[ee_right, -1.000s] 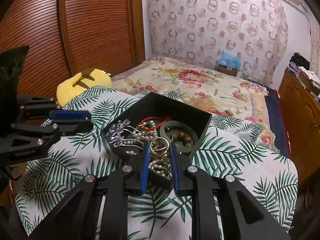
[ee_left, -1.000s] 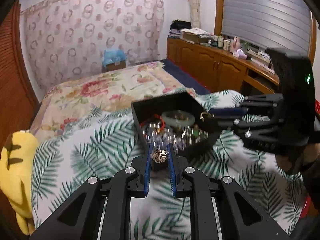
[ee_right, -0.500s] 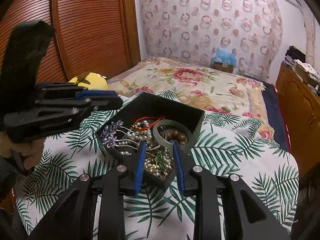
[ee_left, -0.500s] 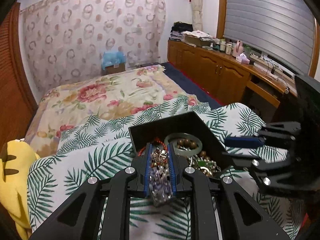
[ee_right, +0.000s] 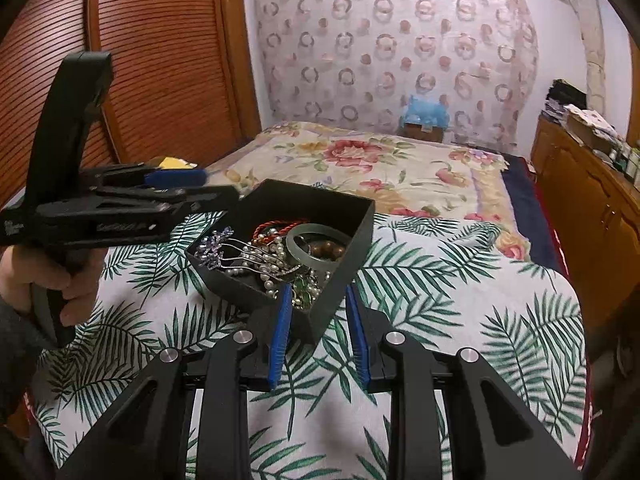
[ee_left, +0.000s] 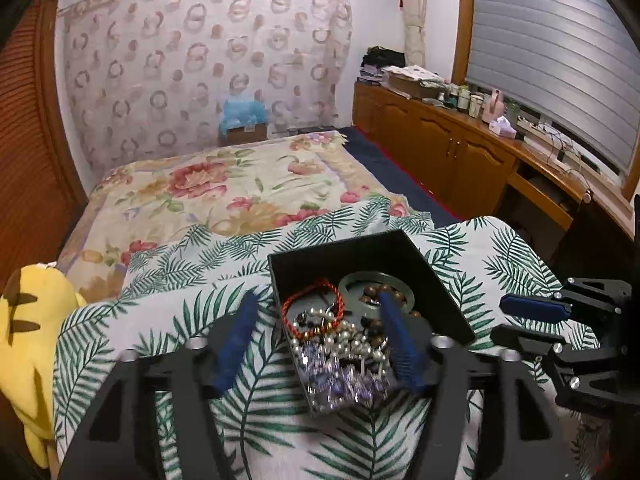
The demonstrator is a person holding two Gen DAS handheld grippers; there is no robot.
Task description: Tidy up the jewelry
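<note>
Flower brooch now lost among blurred jewelry (ee_left: 340, 356).

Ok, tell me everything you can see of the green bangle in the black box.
The green bangle is a smooth, thick ring that looks like pale jade, unbroken as far as it shows. It lies roughly flat toward the far side of the open black box, on the heap of jewelry. Brown beads sit inside its hole, and pearls and a red cord bracelet lie beside it. No gripper touches it.

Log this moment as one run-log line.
left gripper: just opened, empty | right gripper: open, astride corner of square black jewelry box | green jade bangle: in box
</note>
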